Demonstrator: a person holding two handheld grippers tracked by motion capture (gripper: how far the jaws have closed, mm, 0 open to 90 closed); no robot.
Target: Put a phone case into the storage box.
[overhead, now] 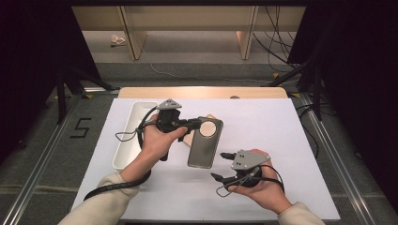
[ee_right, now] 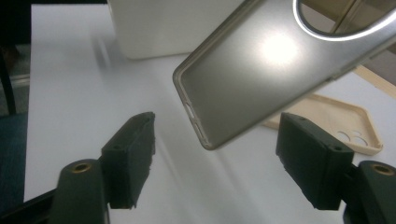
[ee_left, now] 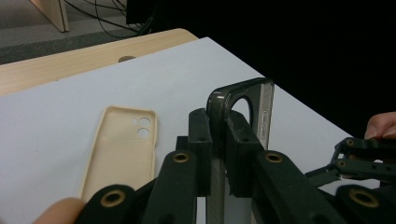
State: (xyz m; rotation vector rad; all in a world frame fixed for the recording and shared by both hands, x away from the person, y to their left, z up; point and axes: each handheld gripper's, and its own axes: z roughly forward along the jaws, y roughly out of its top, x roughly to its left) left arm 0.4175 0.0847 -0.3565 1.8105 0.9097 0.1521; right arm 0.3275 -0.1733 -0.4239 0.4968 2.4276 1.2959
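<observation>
Your left gripper (overhead: 191, 123) is clamped tight on the top edge of the grey phone case (overhead: 205, 142), right beside its big round camera hole, and it holds the case up off the white mat (overhead: 263, 122) with the hollow inside facing up and toward you. In the left gripper view the pads (ee_left: 201, 140) pinch the thin wall of the case from both sides, which looks like the surest place to grip such a floppy shell without covering its inside. Your right gripper (overhead: 220, 165) hangs just below the case's lower end with its jaws spread wide and nothing between them; the right gripper view shows the bottom corner of the case hanging above the gap, not touching either pad. That leaves the whole weight on your left hand, so keep that grip firm. The beige phone case (ee_left: 120, 151) lies flat on the mat, hollow side up, partly tucked beneath the grey one as seen from above. The white tray (overhead: 133, 136) sits at the left of the mat, near your left hand (overhead: 157, 143).
</observation>
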